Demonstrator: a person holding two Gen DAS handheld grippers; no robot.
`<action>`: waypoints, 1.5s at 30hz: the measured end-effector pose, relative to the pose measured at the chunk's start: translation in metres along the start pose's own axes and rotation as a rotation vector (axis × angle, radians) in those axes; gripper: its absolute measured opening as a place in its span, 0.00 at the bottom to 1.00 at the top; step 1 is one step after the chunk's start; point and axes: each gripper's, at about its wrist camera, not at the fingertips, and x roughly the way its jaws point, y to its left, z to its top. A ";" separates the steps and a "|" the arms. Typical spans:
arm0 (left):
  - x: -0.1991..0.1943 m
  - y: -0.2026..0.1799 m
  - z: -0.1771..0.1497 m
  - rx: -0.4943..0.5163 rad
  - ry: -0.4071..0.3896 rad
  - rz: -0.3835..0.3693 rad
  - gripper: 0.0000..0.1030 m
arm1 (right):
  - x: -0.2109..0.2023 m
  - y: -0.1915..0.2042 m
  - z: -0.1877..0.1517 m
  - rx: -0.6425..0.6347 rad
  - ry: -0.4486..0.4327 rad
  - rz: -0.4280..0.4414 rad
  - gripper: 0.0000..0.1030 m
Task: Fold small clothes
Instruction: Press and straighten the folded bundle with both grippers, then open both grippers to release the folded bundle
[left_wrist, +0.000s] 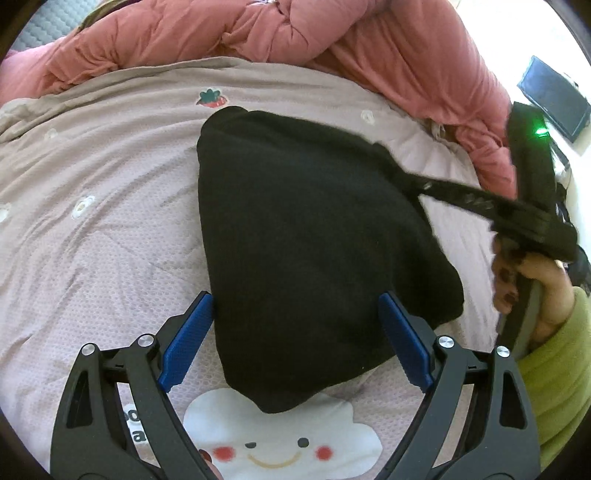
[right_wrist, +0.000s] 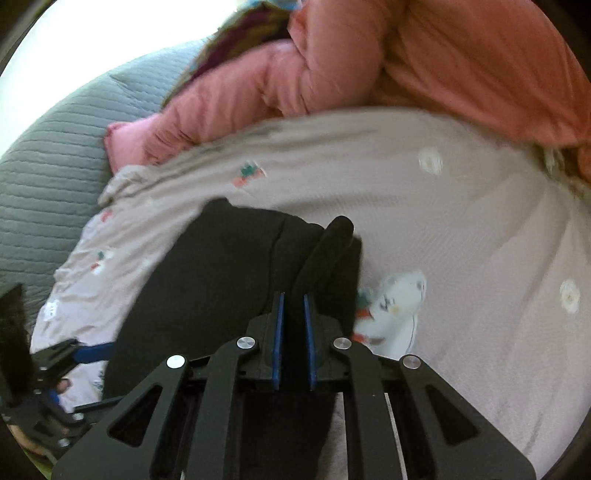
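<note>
Black garment (left_wrist: 306, 240) lies spread across the middle of the frame on a pale pink printed bedsheet (left_wrist: 103, 206), with a salmon quilt (left_wrist: 369, 40) bunched along the top and a grey mattress pad (right_wrist: 44, 173) at the left of the right wrist view. A narrow strip of the garment runs to the right edge, where the right gripper (right_wrist: 294, 295) has its fingers clamped on it. The left gripper (left_wrist: 295, 332) hovers at lower centre, fingers wide apart, straddling the near hem without pinching. Judged risk: pulling the strip alone could drag and skew the whole unpinned piece.
</note>
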 end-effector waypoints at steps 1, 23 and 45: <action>0.001 0.001 0.000 -0.005 0.005 -0.002 0.81 | 0.006 -0.002 -0.004 0.005 0.012 0.002 0.10; -0.004 0.005 -0.018 -0.020 0.021 0.010 0.81 | -0.050 0.033 -0.076 -0.012 -0.002 0.073 0.11; -0.042 0.018 -0.040 -0.044 -0.032 0.061 0.87 | -0.085 0.050 -0.103 -0.053 -0.105 -0.138 0.65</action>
